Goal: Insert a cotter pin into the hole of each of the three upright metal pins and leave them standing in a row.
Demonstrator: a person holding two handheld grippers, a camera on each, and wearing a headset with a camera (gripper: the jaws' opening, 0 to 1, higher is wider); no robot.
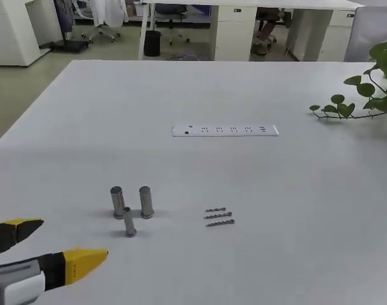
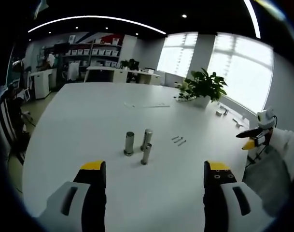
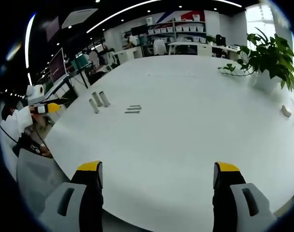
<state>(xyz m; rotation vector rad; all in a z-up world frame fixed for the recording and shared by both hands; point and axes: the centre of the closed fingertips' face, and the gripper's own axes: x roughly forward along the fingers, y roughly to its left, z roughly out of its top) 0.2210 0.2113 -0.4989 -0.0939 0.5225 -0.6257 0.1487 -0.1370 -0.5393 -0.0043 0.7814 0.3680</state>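
- The left gripper point(image 2: 155, 169) holds its jaws wide apart with nothing between them. It hovers over the near part of the table point(image 1: 263, 267), pointed at the three metal pins point(image 2: 141, 145).
- The right gripper point(image 3: 159, 169) is open just as wide and is empty too. It hangs out past the table's side, well apart from every part.
- The metal pins stand upright in a tight cluster, two side by side and one just in front, so they make a triangle rather than a row. As far as I can see, none carries a cotter pin.
- The three cotter pins point(image 1: 218, 216) lie flat and parallel on the table, near the metal pins and to their right.
- The work looks barely begun. I judge the step in hand to be the reach, with one gripper going for a cotter pin and the other steadying a metal pin.
- To do it well, come in low and level and pinch the nearest cotter pin at its head so the legs stick out free.
- Hold the front metal pin low down, since its neighbours stand close enough to topple. The holes are too small to make out, so find one before pushing.
- The head view looks down on the layout, with a power strip point(image 1: 225, 130) beyond the parts and a plant point(image 1: 365, 89) at the far right.
- The left gripper view takes in the right gripper near the table's edge, and the right gripper view sees the metal pins from the side.
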